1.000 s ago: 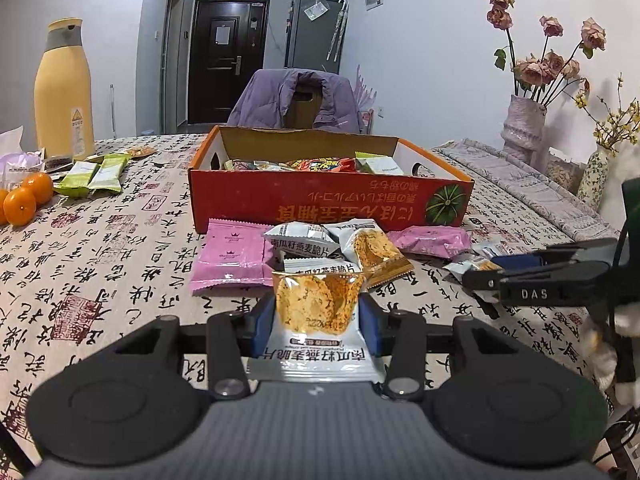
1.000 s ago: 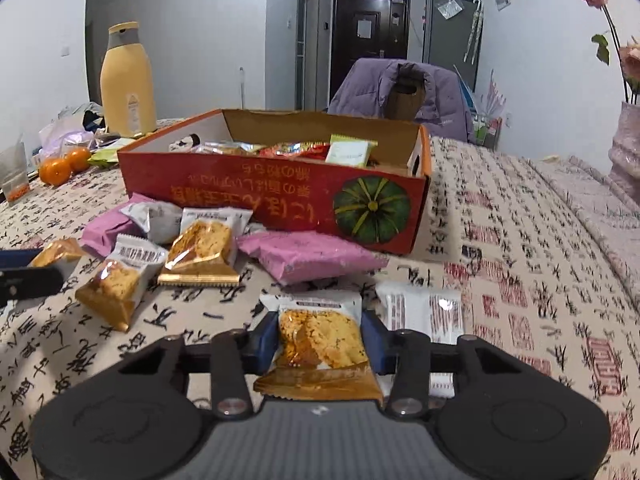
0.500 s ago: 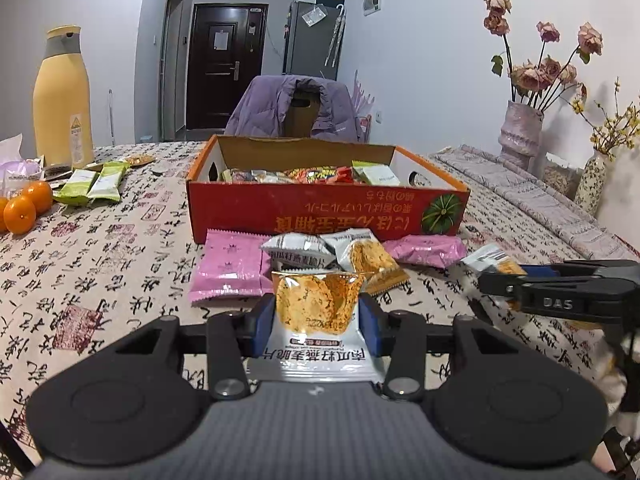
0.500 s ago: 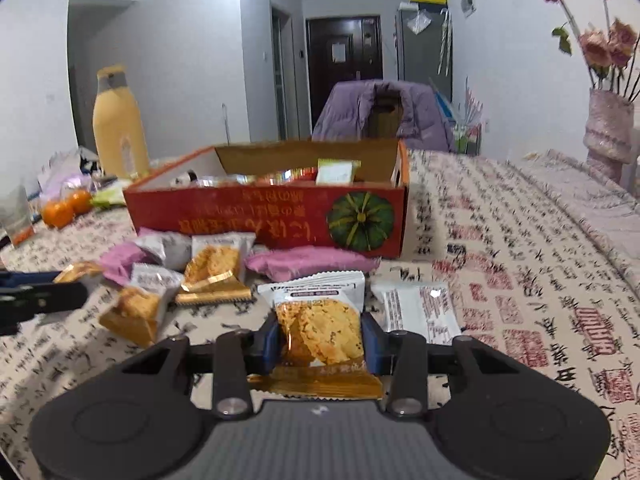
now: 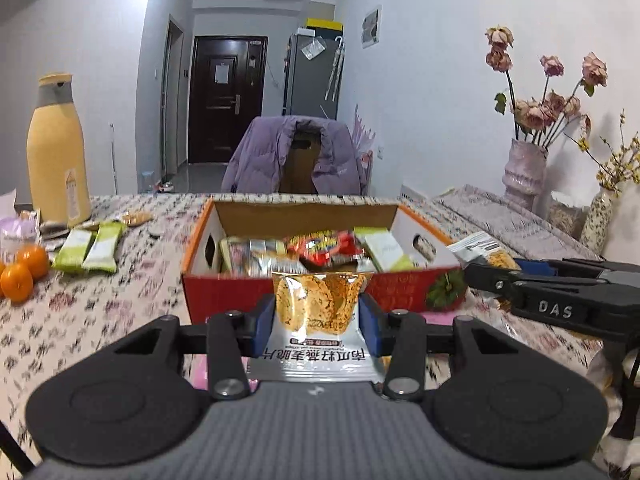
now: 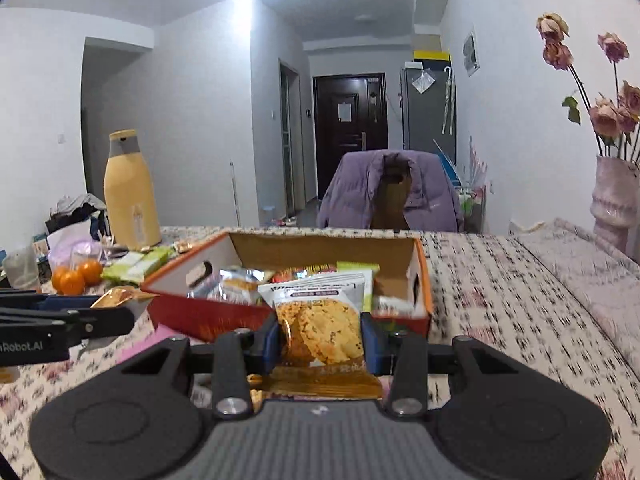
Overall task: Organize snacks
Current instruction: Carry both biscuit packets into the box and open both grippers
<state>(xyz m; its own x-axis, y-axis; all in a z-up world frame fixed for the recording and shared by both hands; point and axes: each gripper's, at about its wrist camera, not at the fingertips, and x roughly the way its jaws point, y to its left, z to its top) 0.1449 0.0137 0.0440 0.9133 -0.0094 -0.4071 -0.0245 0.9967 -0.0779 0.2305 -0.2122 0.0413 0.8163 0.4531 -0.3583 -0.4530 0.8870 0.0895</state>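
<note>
An open red cardboard box (image 5: 224,292) (image 6: 192,316) with several snack packets inside stands on the patterned tablecloth. My left gripper (image 5: 316,316) is shut on a white-and-gold cracker packet (image 5: 320,312), held above the table just before the box's front wall. My right gripper (image 6: 320,340) is shut on a second cracker packet (image 6: 320,324), raised in front of the box. Each gripper shows in the other's view: the right one (image 5: 480,268) at the right edge with its packet, the left one (image 6: 120,308) at the left edge.
A tall yellow bottle (image 5: 56,152) stands at the far left, with oranges (image 5: 18,276) and green packets (image 5: 88,246) near it. Vases with dried flowers (image 5: 524,172) stand at the right. A chair with a purple jacket (image 5: 296,156) is behind the table.
Both grippers have risen from the table with their packets and come closer to the box. The loose packets on the cloth have dropped below view.
</note>
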